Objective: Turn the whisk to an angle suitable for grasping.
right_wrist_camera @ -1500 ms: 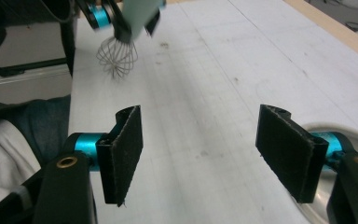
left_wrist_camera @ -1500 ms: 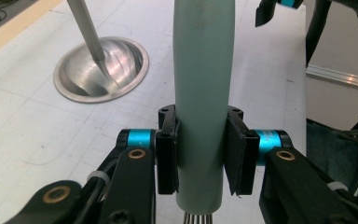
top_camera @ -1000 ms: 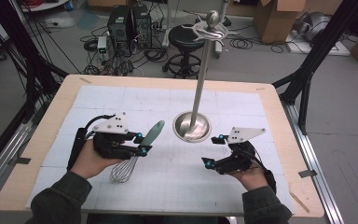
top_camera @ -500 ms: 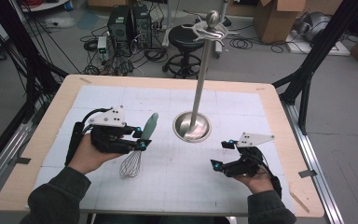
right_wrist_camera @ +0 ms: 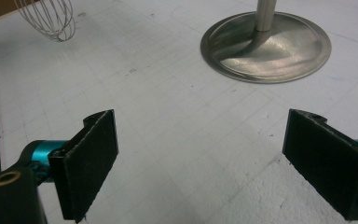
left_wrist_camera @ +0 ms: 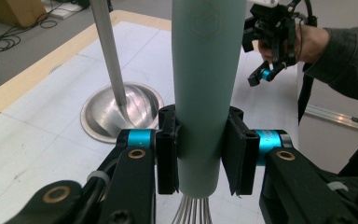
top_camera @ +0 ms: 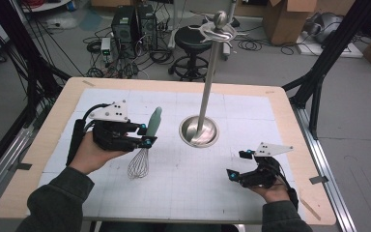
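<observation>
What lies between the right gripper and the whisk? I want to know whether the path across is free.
Nothing: in the high view only bare white mat separates the open right gripper from the whisk held by the left gripper. The metal stand sits farther back.

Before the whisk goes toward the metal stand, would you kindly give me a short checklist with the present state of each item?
1. Left gripper clamped on the whisk handle: ok.
2. Whisk wires hanging below the jaws, handle pointing up and away: ok.
3. Right gripper jaws just opening, nothing between them: ok.
4. Right gripper apart from the stand: ok.
5. Stand upright on its round base: ok.
6. Free hook at the stand's top: cannot tell.
</observation>
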Demonstrator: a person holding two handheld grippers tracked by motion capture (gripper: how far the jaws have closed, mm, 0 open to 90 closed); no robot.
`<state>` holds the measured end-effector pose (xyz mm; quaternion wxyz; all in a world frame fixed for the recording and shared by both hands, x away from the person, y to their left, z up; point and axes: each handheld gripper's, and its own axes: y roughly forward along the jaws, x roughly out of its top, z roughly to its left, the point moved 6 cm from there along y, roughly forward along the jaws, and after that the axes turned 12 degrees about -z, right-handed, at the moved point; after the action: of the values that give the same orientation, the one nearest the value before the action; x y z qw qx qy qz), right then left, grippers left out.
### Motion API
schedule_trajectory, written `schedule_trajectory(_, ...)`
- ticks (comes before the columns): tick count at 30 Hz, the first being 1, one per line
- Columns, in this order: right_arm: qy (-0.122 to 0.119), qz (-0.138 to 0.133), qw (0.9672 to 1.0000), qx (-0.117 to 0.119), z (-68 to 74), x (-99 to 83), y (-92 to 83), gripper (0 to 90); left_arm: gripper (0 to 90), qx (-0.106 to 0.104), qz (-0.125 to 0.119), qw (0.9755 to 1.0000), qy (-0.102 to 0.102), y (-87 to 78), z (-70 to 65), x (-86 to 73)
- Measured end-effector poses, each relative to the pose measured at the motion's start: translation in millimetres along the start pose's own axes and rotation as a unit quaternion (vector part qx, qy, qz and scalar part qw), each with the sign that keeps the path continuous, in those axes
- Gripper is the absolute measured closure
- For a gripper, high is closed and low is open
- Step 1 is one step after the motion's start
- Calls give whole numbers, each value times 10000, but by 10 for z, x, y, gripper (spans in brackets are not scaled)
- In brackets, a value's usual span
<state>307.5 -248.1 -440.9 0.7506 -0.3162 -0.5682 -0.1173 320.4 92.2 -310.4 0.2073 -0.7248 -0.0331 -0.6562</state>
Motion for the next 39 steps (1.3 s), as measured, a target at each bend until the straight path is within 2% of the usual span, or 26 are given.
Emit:
schedule_trajectory(3, 70, -27, 10000, -31, -22, -13, 4, 96, 688, 10, -40, 10000, -20, -2, 11, 24)
schedule_trajectory(17, 40, -89, 9998, -154, -34, -12, -39, 92, 688, 55, -76, 10000, -8, 60, 81, 191)
schedule_trajectory(20, 18, -111, 9996, -273, -44, -9, -43, 16, 687, 44, -108, 9999, 1, 86, 88, 249)
schedule_trajectory(26, -34, -153, 9993, -349, -44, 10, -53, 6, 688, 91, -175, 9998, -19, 115, 118, 331)
schedule_trajectory(31, -47, -167, 9992, -373, -43, 11, -64, 6, 688, 153, -119, 9998, -15, 139, 140, 360)
schedule_trajectory(39, -61, -228, 9990, -387, -56, 26, -81, 6, 688, 163, -105, 9998, 40, 216, 199, 493)
